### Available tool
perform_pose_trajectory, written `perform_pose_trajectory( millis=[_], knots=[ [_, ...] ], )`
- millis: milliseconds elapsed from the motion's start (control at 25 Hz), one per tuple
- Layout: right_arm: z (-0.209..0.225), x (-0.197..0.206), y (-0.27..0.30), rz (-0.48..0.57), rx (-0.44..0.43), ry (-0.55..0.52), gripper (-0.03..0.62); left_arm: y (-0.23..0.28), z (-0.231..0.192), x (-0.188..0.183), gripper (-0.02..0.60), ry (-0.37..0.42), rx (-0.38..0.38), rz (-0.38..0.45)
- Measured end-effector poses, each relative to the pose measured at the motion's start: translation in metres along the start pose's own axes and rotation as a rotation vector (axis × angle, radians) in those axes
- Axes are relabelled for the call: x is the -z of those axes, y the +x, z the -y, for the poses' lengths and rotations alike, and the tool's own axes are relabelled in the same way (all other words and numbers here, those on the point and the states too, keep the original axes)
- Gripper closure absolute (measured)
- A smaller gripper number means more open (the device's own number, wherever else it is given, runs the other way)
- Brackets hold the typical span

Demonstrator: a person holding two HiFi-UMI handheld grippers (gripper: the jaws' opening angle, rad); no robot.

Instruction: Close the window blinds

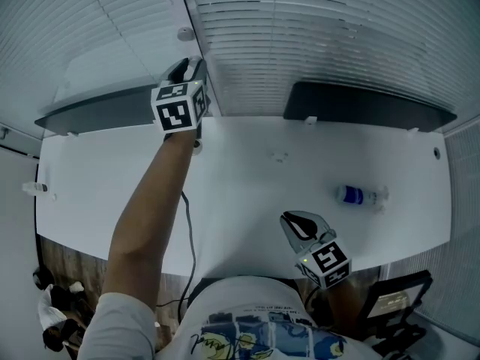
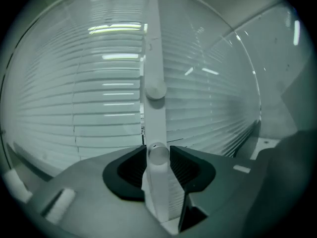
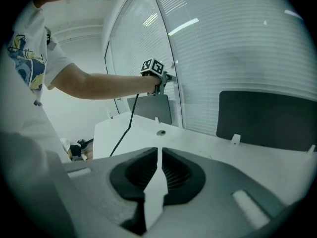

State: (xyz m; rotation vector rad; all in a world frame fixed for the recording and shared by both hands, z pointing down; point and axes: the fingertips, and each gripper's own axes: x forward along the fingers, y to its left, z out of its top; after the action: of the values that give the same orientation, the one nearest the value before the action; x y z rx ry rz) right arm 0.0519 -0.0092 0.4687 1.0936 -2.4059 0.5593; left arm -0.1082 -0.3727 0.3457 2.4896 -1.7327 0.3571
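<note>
The left hand-held gripper point(image 1: 187, 67) is reaching into the upper middle of the head view, right against the pale window post point(image 1: 189, 17) that is dividing the two sets of blinds point(image 1: 322, 43). In its own view its jaws are clenching a pale rod point(image 2: 158, 175) (the twisting rod of the blinds, by the look of it). The rod is standing upright at the lower centre of the frame, with the ribbed pads pressing on it from both sides. Behind it the slats are filling the whole frame; whether they are lying fully flat I cannot tell.

The right hand-held gripper point(image 1: 298, 225) is hanging at the lower right of the head view, over the near edge of the white table point(image 1: 247, 193) and well apart from the window. Its jaws are resting together with nothing between them. A small bottle point(image 1: 358, 195) is lying on the table up and to the right of it, and two dark screens point(image 1: 367, 105) are standing along the far edge.

The rod is looking light, stiff and smooth, so it is probably going to slip round in the pads under a twist. A firm hold across its lower part, where the jaws are sitting now, is seeming the best place, with the turn made about the rod's own line. Pulling it sideways is risking its upper fixing. The slats are looking thin and easily bent, so they are better left untouched.
</note>
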Motion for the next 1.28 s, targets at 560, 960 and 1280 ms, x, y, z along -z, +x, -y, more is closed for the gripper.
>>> perform_pose_trajectory(
  millis=[560,960,1280],
  knots=[
    [0.001,0.0,0.0,0.0,0.0,0.007,0.577,0.0,0.023,0.012,0.411,1.331,-0.075,-0.02],
    [0.004,0.002,-0.002,0.005,0.01,0.013,0.577,0.008,0.02,0.018,0.462,1.454,-0.09,-0.054],
    [0.003,0.001,-0.002,0.006,0.008,0.012,0.577,0.007,0.016,0.011,0.456,1.182,-0.101,-0.054]
  ],
)
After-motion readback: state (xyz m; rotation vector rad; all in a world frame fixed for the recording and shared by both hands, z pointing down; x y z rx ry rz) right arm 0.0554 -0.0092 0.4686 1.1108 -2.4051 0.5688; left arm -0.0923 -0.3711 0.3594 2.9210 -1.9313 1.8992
